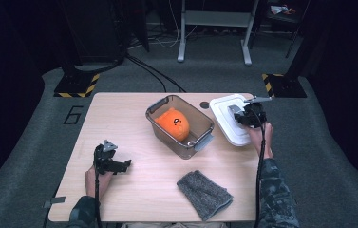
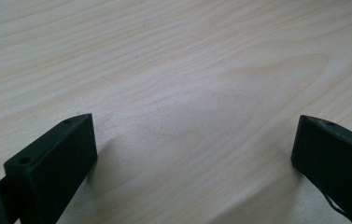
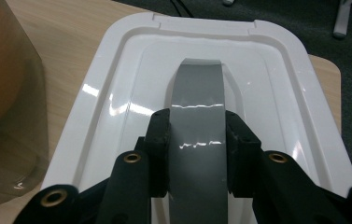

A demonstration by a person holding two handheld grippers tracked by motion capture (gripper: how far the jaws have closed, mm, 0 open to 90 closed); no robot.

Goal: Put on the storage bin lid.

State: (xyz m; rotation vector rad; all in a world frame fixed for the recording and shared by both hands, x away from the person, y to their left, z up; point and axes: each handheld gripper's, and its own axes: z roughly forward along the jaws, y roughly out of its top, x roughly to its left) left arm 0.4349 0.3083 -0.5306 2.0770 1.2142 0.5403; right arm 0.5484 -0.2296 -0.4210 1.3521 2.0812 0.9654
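A white box lid [image 1: 224, 108] with a grey strap handle lies at the table's right edge, just right of a clear grey bin [image 1: 157, 108] that holds an orange ball-shaped toy [image 1: 173, 123]. My right gripper [image 1: 245, 114] is over the lid. In the right gripper view its jaws are shut on the grey handle [image 3: 197, 93] of the lid [image 3: 117, 93], with the fingers [image 3: 159, 140] pressing on both sides. Whether the lid still touches the table I cannot tell. My left gripper [image 1: 122, 165] rests at the front left, open over bare wood [image 2: 194, 140].
A grey folded cloth [image 1: 203, 194] lies near the front edge, right of centre. A small dark disc [image 1: 204, 104] sits between bin and lid. The bin's wall [image 3: 5, 116] stands close on the left of the lid. Bare wooden table [image 1: 129, 123] lies left of the bin.
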